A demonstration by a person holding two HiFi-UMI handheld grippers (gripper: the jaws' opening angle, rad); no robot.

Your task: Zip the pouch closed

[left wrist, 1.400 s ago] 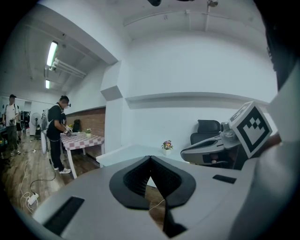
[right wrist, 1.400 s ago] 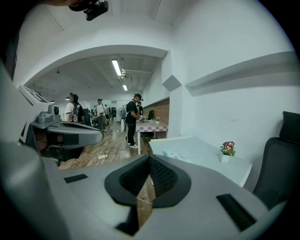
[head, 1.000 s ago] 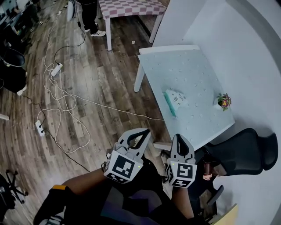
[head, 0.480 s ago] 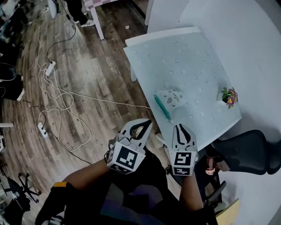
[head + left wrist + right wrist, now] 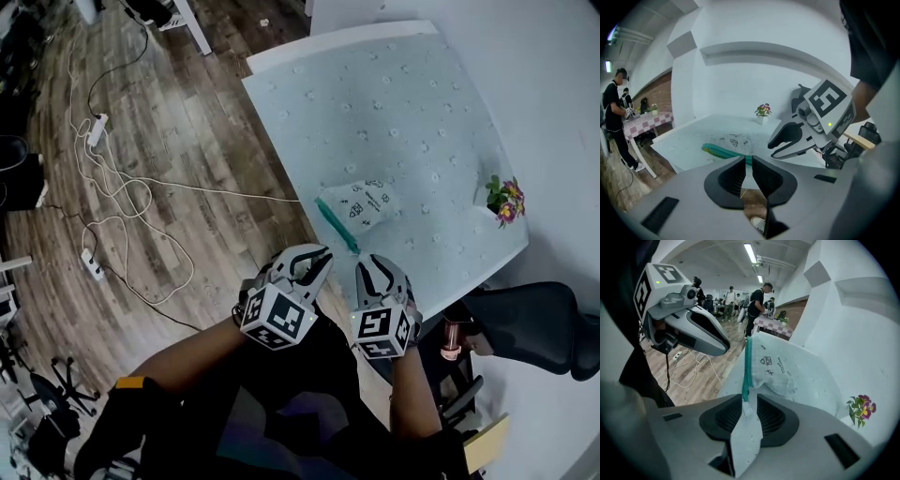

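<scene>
Bare tabletop (image 5: 375, 94) open to us beyond and left of the pouch (image 5: 367, 202), flower pot (image 5: 506, 199) at its right edge against the wall (image 5: 548, 75), black chair (image 5: 525, 319) crowding our right, cables (image 5: 122, 202) strewn to our left.

Ceiling strip lights (image 5: 751, 253) are glaring white in the right gripper view, and the pouch (image 5: 787, 371) is showing crisp. In the head view the pale table (image 5: 375, 112) is washing out above a dim wooden floor (image 5: 187, 141). Fisheye bending and dark vignetting are ringing both gripper views.
</scene>
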